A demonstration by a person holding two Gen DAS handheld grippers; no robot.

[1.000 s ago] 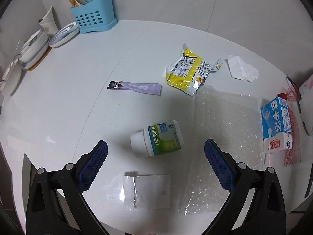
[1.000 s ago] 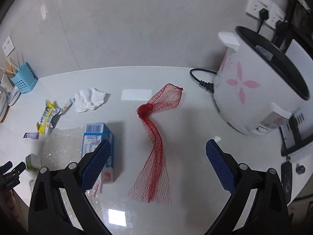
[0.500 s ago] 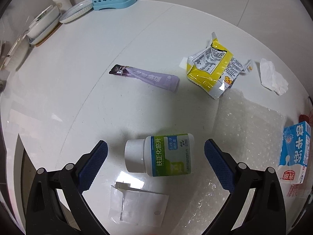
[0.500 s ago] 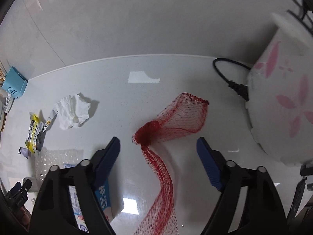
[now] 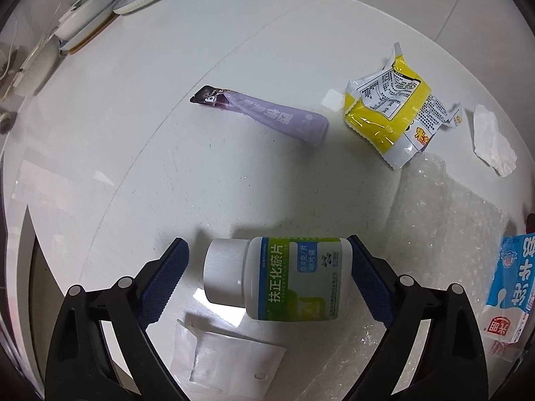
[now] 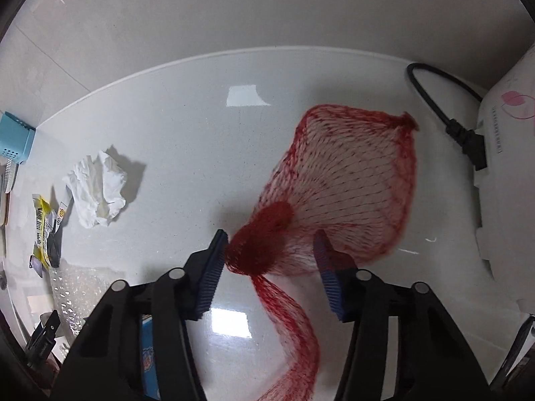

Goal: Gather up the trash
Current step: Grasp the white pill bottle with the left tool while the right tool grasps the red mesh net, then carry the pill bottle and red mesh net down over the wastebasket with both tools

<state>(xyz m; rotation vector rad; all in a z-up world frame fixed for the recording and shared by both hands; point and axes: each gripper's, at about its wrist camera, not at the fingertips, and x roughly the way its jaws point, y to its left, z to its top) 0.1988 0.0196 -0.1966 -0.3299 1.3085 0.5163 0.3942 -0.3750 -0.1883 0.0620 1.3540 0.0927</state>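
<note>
The left tongs [image 5: 267, 260] stand wide around a white pill bottle [image 5: 284, 282] that lies on its side on the table [image 5: 140, 153], cap toward the left pad. The right pad looks to be touching or nearly touching the bottle's base, while a clear gap remains between the left pad and the cap. These jaws have just been closing a little with the bottle between them, not yet clamped on it. The right tongs [image 6: 271, 240] have just been closing as well, and straddle the dark knot of a red mesh bag [image 6: 351, 180]. The left pad touches the knot and the right pad sits over loose netting, so no firm pinch shows yet.

Both hands appear to be at the grasping step of collecting trash, one piece each. The next move calls for closing until the pads bear on both ends of the bottle and squeeze the knot, then lifting. The round bottle may roll or slip lengthwise.

Beyond the bottle lie a purple sachet [image 5: 267, 118], a yellow wrapper [image 5: 391, 113], a crumpled tissue [image 6: 97, 190], bubble wrap [image 5: 444, 220] and a blue milk carton [image 5: 511, 284]. A clear packet [image 5: 227, 357] lies nearest the camera.
</note>
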